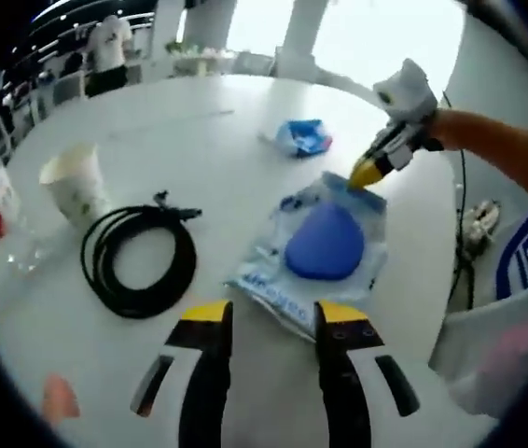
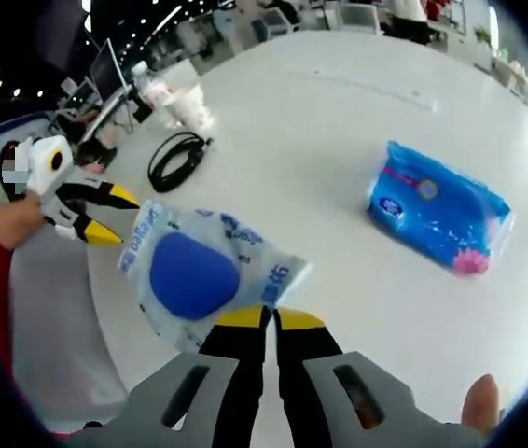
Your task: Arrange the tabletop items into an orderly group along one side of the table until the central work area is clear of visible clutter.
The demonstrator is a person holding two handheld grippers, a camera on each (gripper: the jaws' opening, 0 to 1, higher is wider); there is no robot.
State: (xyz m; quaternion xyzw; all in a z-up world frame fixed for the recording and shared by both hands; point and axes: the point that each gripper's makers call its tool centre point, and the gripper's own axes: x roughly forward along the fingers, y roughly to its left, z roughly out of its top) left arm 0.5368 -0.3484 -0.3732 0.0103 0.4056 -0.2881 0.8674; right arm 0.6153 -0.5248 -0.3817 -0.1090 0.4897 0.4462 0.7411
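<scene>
On the white surface (image 1: 245, 121), right gripper (image 2: 270, 320) jaws clamped on the edge of the clear packet (image 2: 203, 273) with blue pad. Left gripper (image 1: 272, 315) jaws apart, just short of it. Black cable (image 1: 139, 259), paper cup (image 1: 75, 182), blue tissue pack (image 2: 438, 207) lie apart.

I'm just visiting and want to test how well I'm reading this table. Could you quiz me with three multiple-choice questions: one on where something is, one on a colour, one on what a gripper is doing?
1. Where does the coiled black cable lie?
A. beside the paper cup
B. on top of the blue tissue pack
C. inside the clear packet

2. What colour is the rounded thing in the clear packet?
A. red
B. blue
C. green

3. How are the right gripper's jaws?
A. wide open above the cup
B. closed at the packet's edge
C. clamped on the cable

Answers: 1 A, the coil sits next to the cup on the bare table. 2 B, it shows blue through the wrapper. 3 B, the yellow tips meet at the packet's edge.
</scene>
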